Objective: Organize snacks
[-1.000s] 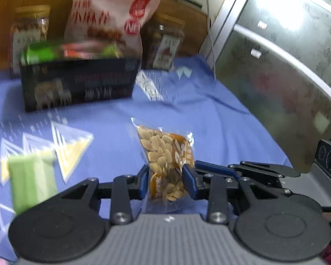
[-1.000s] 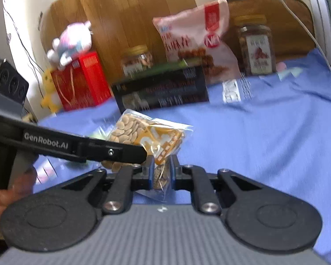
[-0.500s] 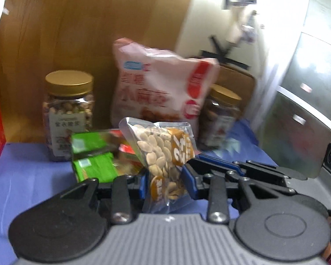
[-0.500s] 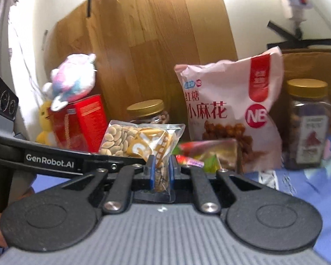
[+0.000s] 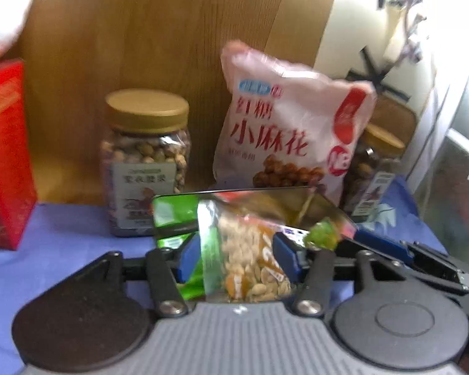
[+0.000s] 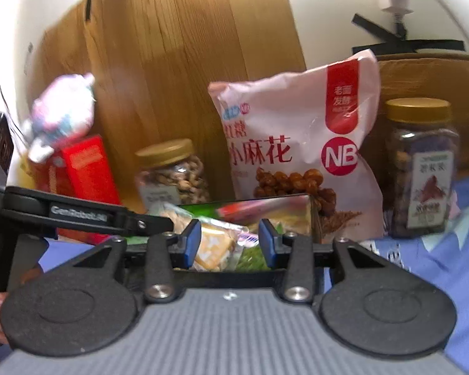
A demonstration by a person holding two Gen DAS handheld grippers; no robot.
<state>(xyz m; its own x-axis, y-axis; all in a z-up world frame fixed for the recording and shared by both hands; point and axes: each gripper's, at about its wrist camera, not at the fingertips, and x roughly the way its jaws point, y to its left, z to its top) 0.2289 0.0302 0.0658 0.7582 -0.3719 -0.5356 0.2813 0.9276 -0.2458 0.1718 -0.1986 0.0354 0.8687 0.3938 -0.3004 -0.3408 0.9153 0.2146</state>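
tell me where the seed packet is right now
In the left wrist view the seed packet sits low at centre between the left gripper fingers, over the box of snacks, in front of the pink snack bag.
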